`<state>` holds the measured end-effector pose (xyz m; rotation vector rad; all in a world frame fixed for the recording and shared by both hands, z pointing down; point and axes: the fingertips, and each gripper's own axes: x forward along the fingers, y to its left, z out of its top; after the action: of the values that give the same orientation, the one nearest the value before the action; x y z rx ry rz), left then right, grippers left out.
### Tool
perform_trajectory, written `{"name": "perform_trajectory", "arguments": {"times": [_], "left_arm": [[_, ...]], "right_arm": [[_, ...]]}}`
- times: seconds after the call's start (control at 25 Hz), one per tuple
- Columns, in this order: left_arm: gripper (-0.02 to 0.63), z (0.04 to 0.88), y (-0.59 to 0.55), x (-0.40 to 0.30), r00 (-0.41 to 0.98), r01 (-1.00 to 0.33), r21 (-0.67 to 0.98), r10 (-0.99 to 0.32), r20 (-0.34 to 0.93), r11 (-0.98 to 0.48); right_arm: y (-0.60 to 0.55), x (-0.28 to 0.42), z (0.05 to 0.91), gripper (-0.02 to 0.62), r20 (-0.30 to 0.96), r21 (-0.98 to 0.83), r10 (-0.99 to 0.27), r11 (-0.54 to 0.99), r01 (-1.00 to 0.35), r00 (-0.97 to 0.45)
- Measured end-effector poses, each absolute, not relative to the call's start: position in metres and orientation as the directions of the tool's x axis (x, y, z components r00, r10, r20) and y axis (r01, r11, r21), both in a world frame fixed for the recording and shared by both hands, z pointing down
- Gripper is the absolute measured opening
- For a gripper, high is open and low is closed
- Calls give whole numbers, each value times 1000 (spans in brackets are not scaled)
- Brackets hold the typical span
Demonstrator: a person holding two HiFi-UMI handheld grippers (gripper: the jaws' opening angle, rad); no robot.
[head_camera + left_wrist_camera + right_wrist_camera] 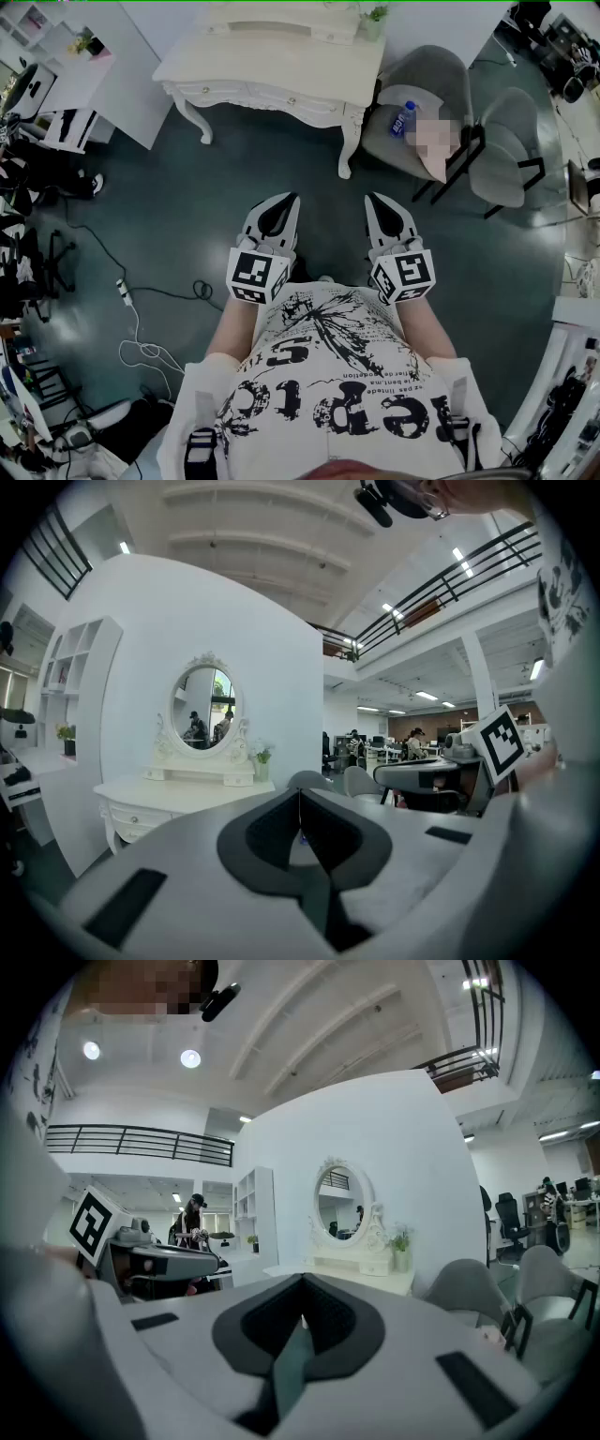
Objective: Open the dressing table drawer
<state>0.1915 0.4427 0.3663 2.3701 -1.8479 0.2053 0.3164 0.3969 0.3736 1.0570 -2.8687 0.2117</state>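
The white dressing table [272, 61] stands at the top of the head view, its drawer fronts [281, 97] with small knobs facing me. Both grippers are held side by side in front of my body, well short of the table with bare floor between. My left gripper [286, 200] is shut, jaw tips meeting in a thin line, nothing in them. My right gripper [373, 200] is shut and empty too. In the left gripper view the table [178, 794] with its oval mirror [204, 705] lies ahead to the left, a drawer [141, 817] showing. The right gripper view has the table [366, 1277] ahead, slightly right.
Two grey chairs [422, 98] [511, 141] stand right of the table; a blue-capped bottle [403, 118] lies on the nearer one. White shelving [66, 75] is at the left. Cables and a power strip [131, 309] trail on the dark floor at my left.
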Motion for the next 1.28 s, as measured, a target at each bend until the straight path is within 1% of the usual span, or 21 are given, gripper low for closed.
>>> {"name": "perform_trajectory", "arguments": {"times": [0.36,0.72,1.0,1.28], "left_arm": [[20,368,437,195,254,-967,15,-947,195,-256],[20,378,425,190,275,-961,32,-934,227,-275],[20,381,389,151,285,-958,44,-928,239,-282],[20,370,336,85,294,-956,48,-931,217,-291]], "right_arm": [[396,317,373,17,115,-100,-628,764,-638,-770],[379,317,382,17,146,-138,-679,706,-695,-719],[338,290,388,18,181,-136,-723,653,-745,-667],[285,230,380,18,183,-111,-749,628,-770,-637]]}}
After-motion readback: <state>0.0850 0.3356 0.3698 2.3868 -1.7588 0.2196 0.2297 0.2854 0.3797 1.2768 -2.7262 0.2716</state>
